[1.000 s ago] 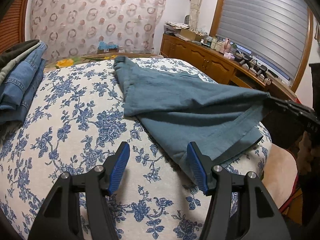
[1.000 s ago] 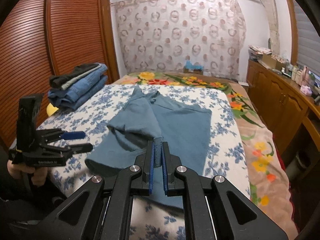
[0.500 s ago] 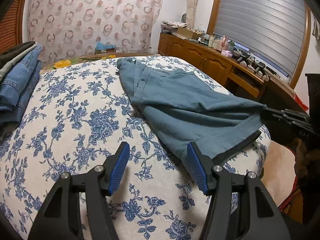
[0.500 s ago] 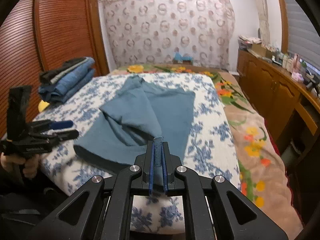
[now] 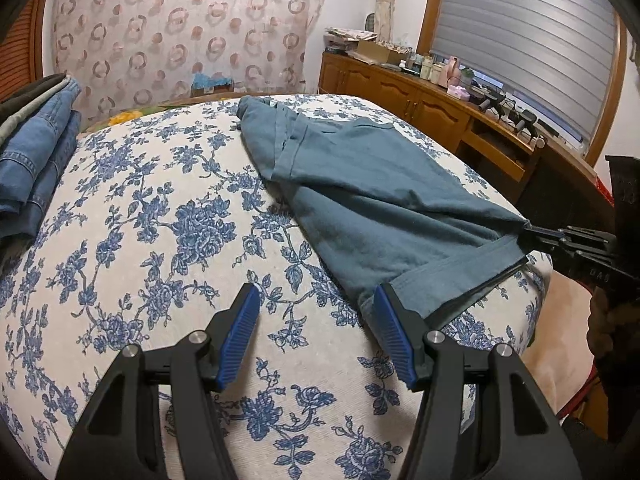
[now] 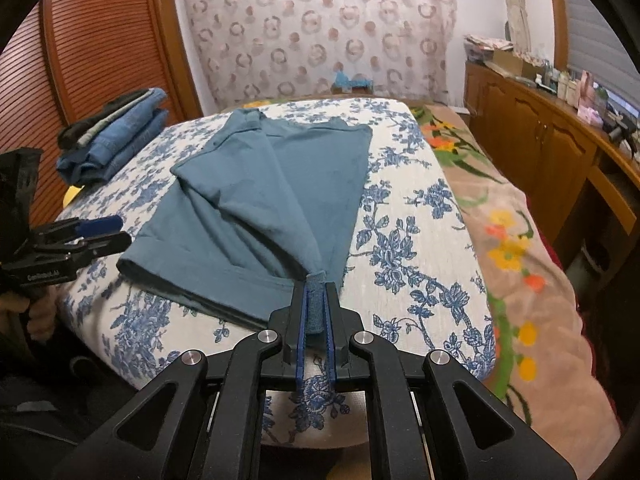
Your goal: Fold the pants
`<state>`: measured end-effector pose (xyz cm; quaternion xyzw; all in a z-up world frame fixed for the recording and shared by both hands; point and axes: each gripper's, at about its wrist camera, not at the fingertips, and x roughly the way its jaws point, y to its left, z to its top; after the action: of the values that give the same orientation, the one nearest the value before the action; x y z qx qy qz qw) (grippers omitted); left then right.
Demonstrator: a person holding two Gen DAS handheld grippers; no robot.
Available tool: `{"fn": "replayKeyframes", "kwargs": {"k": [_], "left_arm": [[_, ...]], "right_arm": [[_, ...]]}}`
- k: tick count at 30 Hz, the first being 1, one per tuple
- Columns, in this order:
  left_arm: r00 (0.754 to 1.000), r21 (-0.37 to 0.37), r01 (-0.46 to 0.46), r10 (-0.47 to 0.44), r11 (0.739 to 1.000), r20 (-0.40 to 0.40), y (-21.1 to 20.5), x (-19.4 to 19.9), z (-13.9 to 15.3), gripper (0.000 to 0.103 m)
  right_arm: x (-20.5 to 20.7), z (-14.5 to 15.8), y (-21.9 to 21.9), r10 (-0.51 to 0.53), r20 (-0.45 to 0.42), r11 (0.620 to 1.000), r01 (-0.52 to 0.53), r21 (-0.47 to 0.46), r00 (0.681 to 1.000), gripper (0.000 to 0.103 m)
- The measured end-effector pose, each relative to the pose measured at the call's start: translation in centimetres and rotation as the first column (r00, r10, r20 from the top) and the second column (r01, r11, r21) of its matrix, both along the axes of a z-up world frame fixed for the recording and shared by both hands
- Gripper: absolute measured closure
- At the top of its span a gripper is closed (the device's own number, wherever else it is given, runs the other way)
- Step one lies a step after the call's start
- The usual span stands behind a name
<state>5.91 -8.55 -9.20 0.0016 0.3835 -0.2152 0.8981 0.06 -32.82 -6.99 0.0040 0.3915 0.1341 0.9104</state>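
Teal pants (image 5: 360, 184) lie on a bed with a blue floral cover (image 5: 160, 240), the leg hems toward me. They also show in the right wrist view (image 6: 280, 184). My right gripper (image 6: 316, 284) is shut on a corner of the hem and holds it pulled toward the bed's near edge. It also shows in the left wrist view (image 5: 532, 236) at the right. My left gripper (image 5: 316, 304) is open and empty above the cover, its right finger beside the other hem corner. It shows at the left of the right wrist view (image 6: 108, 232).
A stack of folded jeans (image 5: 36, 148) lies at the bed's left side, also in the right wrist view (image 6: 116, 132). A wooden sideboard with clutter (image 5: 440, 100) runs along the right wall. A flowered blanket (image 6: 512, 240) covers the bed's right part. Slatted wardrobe doors (image 6: 80, 72) stand at left.
My right gripper has pulled the held hem back toward the bed's near edge, drawing the pants flatter. My left gripper has stayed open and moved closer to the other hem corner.
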Motion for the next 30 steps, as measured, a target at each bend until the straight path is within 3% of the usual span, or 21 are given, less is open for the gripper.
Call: {"fn": "replayKeyframes", "kwargs": {"k": [4,6,8,9,20,30], "left_arm": [[1.000,-0.008,-0.006,0.006,1.000,0.012,0.2,-0.2,0.2,0.044],[1.000,-0.013,-0.016,0.017,1.000,0.025,0.6,-0.2,0.6,0.044],[0.999,-0.023,-0.028,0.028,0.999,0.034,1.1,0.0,1.1,0.044],[0.999,-0.025,-0.034,0.035,0.999,0.038,1.4,0.2,1.3,0.044],[0.989,-0.036,-0.103,0.106,0.994,0.102,4.0,1.2,3.8,0.044],[0.984,-0.033,-0.125,0.129,0.992,0.122,5.0,1.2,4.4,0.044]], "right_arm": [[-0.2,0.8,0.0,-0.001,0.020,1.000,0.001,-0.004,1.000,0.092],[-0.2,1.5,0.0,-0.008,0.038,1.000,0.008,-0.014,0.999,0.085],[0.0,2.2,0.1,-0.013,0.061,1.000,0.014,-0.019,0.998,0.070],[0.2,2.5,0.1,-0.010,0.073,1.000,0.011,-0.016,0.997,0.069],[4.8,4.2,5.8,0.127,0.123,0.992,-0.123,-0.040,0.984,0.061],[9.4,2.9,12.1,0.253,0.067,0.967,-0.250,-0.051,0.965,0.061]]}}
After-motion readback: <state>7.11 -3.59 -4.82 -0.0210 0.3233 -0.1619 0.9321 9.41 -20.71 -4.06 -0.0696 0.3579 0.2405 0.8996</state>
